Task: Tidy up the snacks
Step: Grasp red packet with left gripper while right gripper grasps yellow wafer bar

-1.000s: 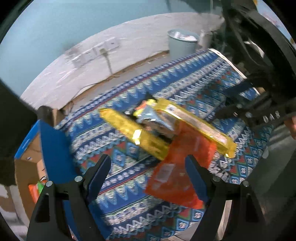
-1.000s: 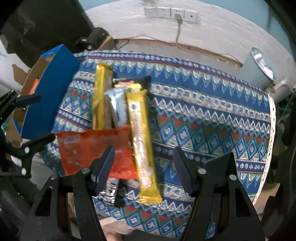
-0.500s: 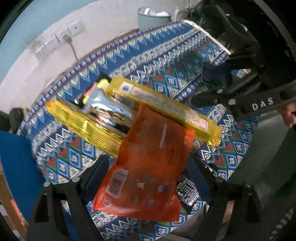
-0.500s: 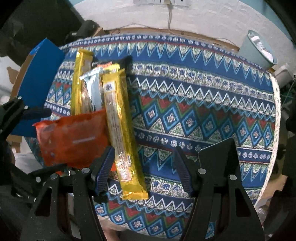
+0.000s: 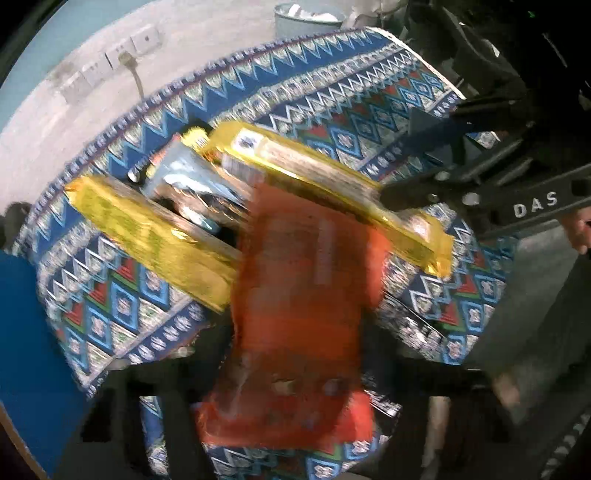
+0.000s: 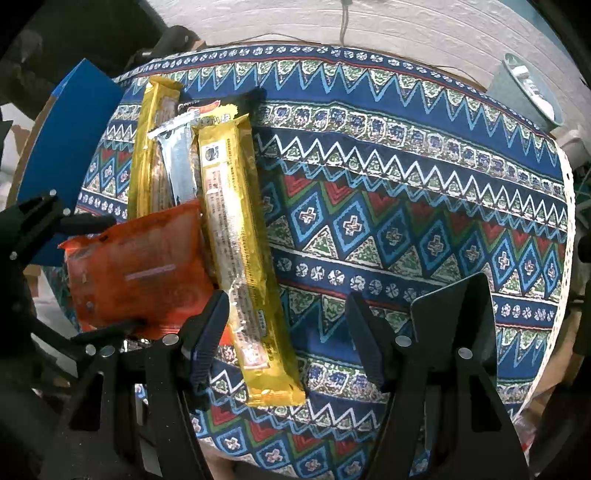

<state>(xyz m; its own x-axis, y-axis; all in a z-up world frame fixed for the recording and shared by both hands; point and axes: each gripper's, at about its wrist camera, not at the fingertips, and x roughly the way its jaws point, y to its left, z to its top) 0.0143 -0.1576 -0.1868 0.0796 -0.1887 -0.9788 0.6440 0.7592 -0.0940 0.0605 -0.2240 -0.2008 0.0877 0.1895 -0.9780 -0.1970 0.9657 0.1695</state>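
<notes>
An orange snack bag (image 5: 306, 306) (image 6: 136, 266) lies at the near edge of a patterned cloth table (image 6: 406, 206). Two long gold packs (image 6: 236, 251) (image 6: 151, 147), a silver pack (image 6: 177, 162) and a dark pack (image 6: 221, 105) lie beside and behind it. My left gripper (image 6: 99, 273) is open with its fingers on either side of the orange bag; the left wrist view is blurred and the bag hides the fingers there. My right gripper (image 6: 286, 332) is open and empty, above the near end of the long gold pack (image 5: 332, 184).
A blue cardboard box (image 6: 70, 155) (image 5: 26, 350) stands at the table's left edge. A pale bin (image 6: 528, 88) (image 5: 306, 18) stands on the floor beyond the table. A wall socket strip (image 5: 110, 62) with a cable is behind.
My left gripper has moved forward and down, so its fingers now straddle the orange bag. My right gripper has moved closer to the table over the gold pack.
</notes>
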